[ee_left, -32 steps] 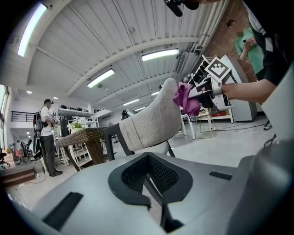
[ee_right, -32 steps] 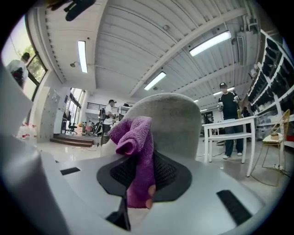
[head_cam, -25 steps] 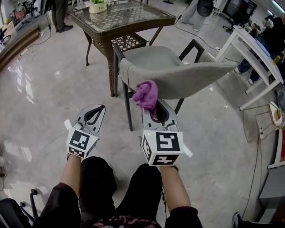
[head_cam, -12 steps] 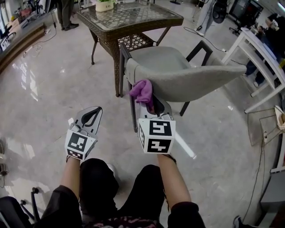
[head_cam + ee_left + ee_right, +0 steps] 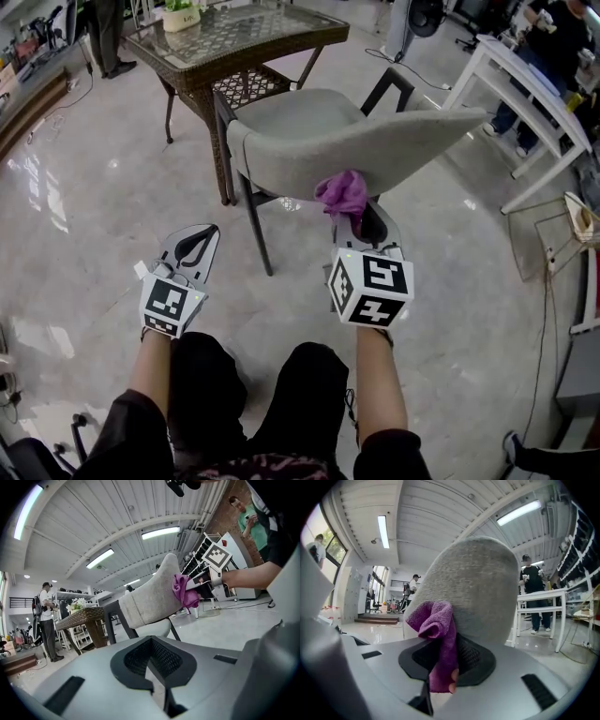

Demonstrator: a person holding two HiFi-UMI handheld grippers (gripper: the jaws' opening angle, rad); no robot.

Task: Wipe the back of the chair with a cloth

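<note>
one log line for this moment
right tool: shut on purple cloth | cloth: against chair back | left tool: shut, empty, clear of chair

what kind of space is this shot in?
Probably a big lab or workshop hall, not a home: glossy stone floor, ribbed ceiling with strip lights, white work tables and several people standing around.

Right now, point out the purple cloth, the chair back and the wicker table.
purple cloth [image 5: 343, 192], head view, bunched top fold.
chair back [image 5: 375, 152], head view, middle of grey rear face.
wicker table [image 5: 272, 58], head view, near woven rim.
</note>
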